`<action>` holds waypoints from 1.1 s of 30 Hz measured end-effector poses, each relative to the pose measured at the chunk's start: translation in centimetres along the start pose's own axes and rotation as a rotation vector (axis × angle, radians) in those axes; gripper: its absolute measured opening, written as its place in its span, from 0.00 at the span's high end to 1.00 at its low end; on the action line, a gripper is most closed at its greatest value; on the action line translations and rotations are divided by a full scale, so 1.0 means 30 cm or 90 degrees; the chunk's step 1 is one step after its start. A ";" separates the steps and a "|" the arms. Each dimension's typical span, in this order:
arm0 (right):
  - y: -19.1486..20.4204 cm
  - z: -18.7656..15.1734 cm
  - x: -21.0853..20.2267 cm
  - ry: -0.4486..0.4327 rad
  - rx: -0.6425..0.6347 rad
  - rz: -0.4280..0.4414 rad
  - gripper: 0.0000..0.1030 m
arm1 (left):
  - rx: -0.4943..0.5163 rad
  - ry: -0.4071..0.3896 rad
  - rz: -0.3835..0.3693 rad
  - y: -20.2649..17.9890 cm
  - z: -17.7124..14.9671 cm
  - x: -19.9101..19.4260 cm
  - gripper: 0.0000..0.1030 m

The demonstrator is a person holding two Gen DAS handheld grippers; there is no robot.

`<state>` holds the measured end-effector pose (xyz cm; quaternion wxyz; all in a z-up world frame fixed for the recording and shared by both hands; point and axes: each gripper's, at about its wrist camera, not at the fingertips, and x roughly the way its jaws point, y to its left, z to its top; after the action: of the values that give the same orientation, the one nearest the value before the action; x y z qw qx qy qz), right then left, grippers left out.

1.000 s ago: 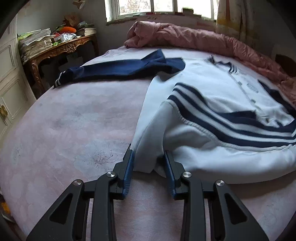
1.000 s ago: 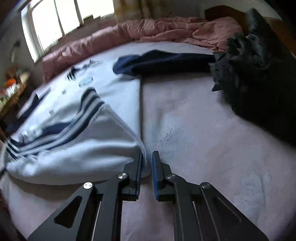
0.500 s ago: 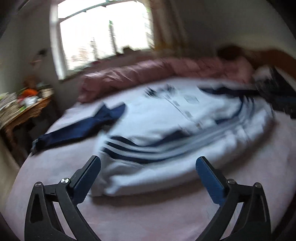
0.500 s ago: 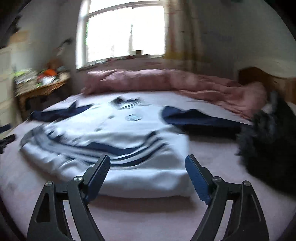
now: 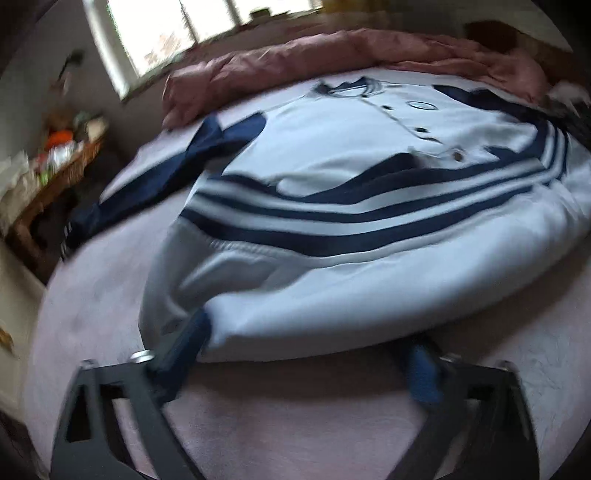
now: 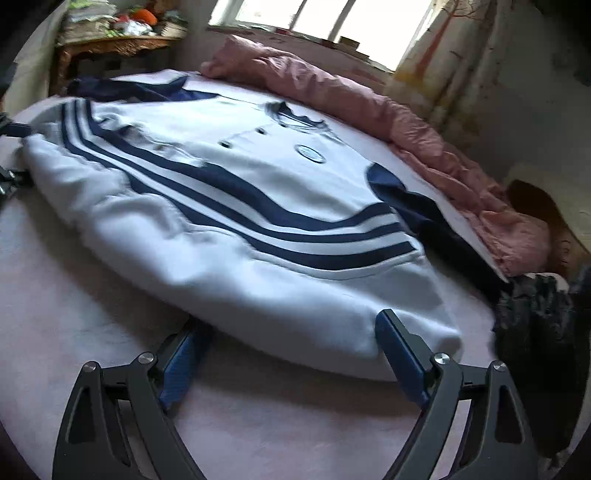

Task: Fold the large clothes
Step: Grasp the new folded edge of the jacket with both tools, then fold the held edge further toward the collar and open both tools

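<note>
White jacket (image 5: pixel 369 295) with navy stripes and navy sleeves lies spread on the bed (image 5: pixel 110 295), front side up, bottom part folded over so the rounded fold edge faces both cameras. One navy sleeve (image 5: pixel 155 184) stretches toward the bed's edge; the other (image 6: pixel 417 210) runs toward a dark garment (image 6: pixel 535 325) heaped on the bed.

Left hand-held gripper (image 5: pixel 310 339): jaws apart, just been closing in after a wide swing; fold edge lies between them, one finger touching the cloth, no clamp visible.

Right hand-held gripper (image 6: pixel 291 339): jaws wide apart, straddling the fold's corner, nothing pinched.

Pink quilt (image 6: pixel 369 103) is bunched along the far side under the window (image 6: pixel 332 22). Cluttered wooden tabletop (image 6: pixel 110 40) stands beside the bed.
</note>
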<state>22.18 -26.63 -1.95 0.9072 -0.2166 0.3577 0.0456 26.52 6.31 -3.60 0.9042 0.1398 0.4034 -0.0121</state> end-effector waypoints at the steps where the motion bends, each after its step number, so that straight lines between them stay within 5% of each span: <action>1: -0.016 -0.001 0.007 0.003 0.010 0.005 0.18 | -0.014 0.001 0.014 0.019 0.000 0.003 0.48; 2: -0.033 -0.004 0.010 0.006 0.023 0.011 0.31 | -0.017 -0.002 0.035 0.033 -0.009 -0.001 0.69; 3: -0.050 -0.007 0.017 0.014 0.037 0.004 0.62 | -0.014 -0.005 0.038 0.030 -0.014 -0.008 0.76; 7: -0.096 -0.023 -0.026 -0.003 0.082 0.047 0.73 | 0.006 -0.028 0.044 0.009 -0.032 -0.063 0.84; 13: -0.137 -0.059 -0.100 -0.012 0.120 0.076 0.74 | -0.022 -0.008 -0.020 0.048 -0.045 -0.112 0.84; 17: -0.139 -0.033 -0.091 -0.011 0.113 0.068 0.74 | -0.018 0.004 -0.020 0.051 -0.013 -0.078 0.83; 24: -0.280 0.199 -0.023 0.023 0.215 0.121 0.73 | -0.081 0.021 -0.090 0.140 0.213 -0.042 0.83; 33: -0.363 0.451 0.347 0.092 0.290 0.100 0.74 | -0.103 0.018 -0.016 0.151 0.527 0.201 0.83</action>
<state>40.97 -31.44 3.81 0.8982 0.0190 0.4387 0.0183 42.67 7.05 3.13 0.9065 0.0616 0.4176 0.0111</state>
